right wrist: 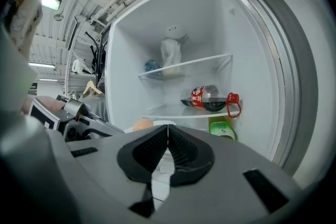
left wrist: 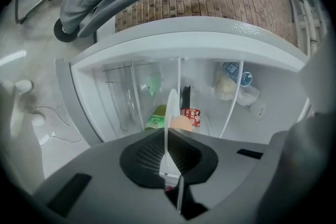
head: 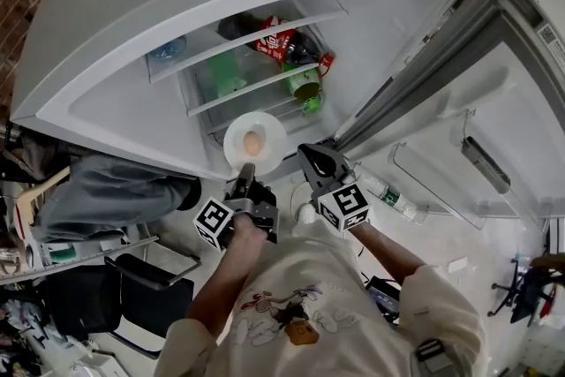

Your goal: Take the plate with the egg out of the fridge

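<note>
Landmark: white fridge [head: 106, 22], door [head: 459, 137] swung open.
Task item: flat round white plate [head: 272, 128] with a thin glossy rim.
Load: smooth pale-brown egg [head: 252, 142], lying at the plate's centre.
Plate position: at the fridge's open front, just outside the lower shelf. Contact with the shelf cannot be determined.
Plate in left gripper view: seen edge-on as a thin white line [left wrist: 171, 105], with the egg [left wrist: 182, 123] against one face.
Left gripper [head: 246, 172]: jaws clamped on the plate's near rim, with the rim seated between them [left wrist: 170, 162].
Right gripper [head: 309, 156]: jaws pressed together with nothing between them [right wrist: 168, 131]. It sits outside the fridge, just beside the plate and apart from it.
Count, plates: one.
Count, eggs: one.
Count, grippers: two.
Count, clear shelves [right wrist: 184, 64] inside the fridge: two.
Count, dark bottles with red label and red cap [right wrist: 210, 98]: one, lying on the lower shelf.
Count, green packs [right wrist: 223, 128]: one clearly seen, below the bottle.
</note>
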Tool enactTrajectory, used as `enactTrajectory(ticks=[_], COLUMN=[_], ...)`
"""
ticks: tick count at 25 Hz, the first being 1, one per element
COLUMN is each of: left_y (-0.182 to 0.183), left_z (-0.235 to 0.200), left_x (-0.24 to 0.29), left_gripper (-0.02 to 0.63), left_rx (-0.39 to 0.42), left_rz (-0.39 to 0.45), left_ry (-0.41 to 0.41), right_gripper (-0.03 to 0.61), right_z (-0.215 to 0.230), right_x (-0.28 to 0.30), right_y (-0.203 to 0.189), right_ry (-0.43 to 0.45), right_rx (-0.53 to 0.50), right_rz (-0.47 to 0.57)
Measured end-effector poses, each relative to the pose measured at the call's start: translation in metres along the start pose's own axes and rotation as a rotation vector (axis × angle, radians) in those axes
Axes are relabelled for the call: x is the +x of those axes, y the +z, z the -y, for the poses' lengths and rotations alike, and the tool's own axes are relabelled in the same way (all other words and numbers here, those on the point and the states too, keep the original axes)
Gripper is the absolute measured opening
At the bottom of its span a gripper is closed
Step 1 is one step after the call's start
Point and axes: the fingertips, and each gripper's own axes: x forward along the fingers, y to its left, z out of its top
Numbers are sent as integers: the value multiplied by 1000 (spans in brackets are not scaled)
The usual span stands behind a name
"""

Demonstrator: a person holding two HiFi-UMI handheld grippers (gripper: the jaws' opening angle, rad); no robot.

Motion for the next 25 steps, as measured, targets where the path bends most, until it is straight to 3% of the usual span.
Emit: enactTrajectory(ticks=[25], left_y=[-4], left_z=[13], left_x=[-30], left_gripper=[17], left_rx=[-31], left_rz=[-35], left_ry=[-29], right_gripper=[8], right_z=[-22], right_x=[-12], right_y=[15], right_ry=[13], right_rx=[47], right_rz=[39])
